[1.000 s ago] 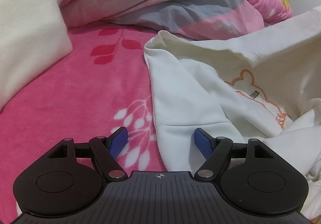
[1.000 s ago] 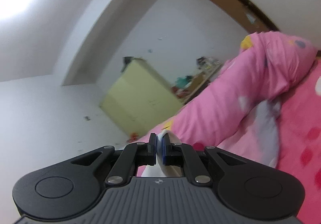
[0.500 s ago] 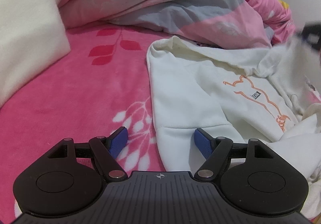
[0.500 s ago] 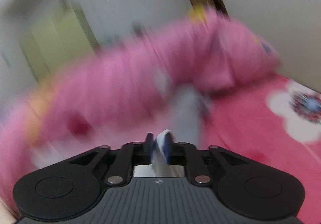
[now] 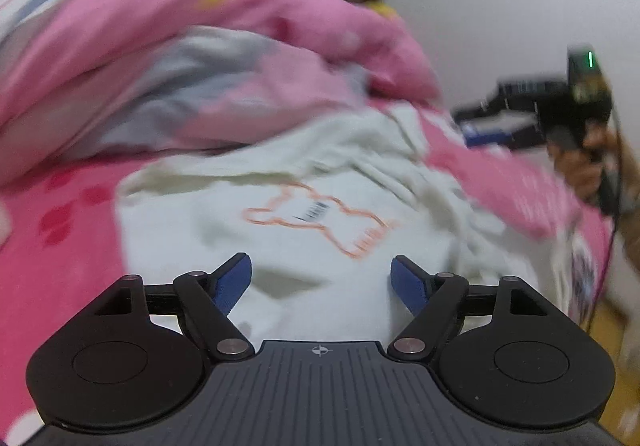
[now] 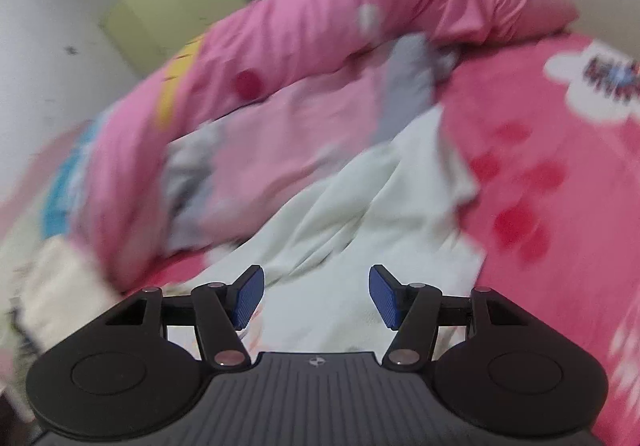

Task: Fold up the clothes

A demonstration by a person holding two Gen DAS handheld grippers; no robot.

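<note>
Both grippers had their blue pads apart with nothing pinched between them. Left gripper (image 5: 321,284) hung over the white sweatshirt (image 5: 280,230), jaws wide and opening a touch more, only loose fabric showing through the gap and neither pad pressing on it. Right gripper (image 6: 316,296) was angled down over another stretch of that same white sweatshirt (image 6: 360,206), its jaws in the middle of opening, the cloth lying under and past the pads, not clamped.

Sweatshirt itself was spread, pretty rumpled, on the pink floral bedsheet (image 5: 60,246). From the left wrist view you could see an orange bear outline (image 5: 320,222) printed on it with a small dark label inside the outline. One wrinkled end ran up against the bunched pink duvet (image 5: 180,58), which was heaped along the far side of the bed.

Off to the right in the left view, the other gripper showed up blurry, held in a hand (image 5: 588,170) above the sheet. Right wrist view also caught a pale yellow-green cabinet (image 6: 172,6) against the wall behind the duvet. Both views were pretty motion-smeared, so fine detail was hard to make out.
</note>
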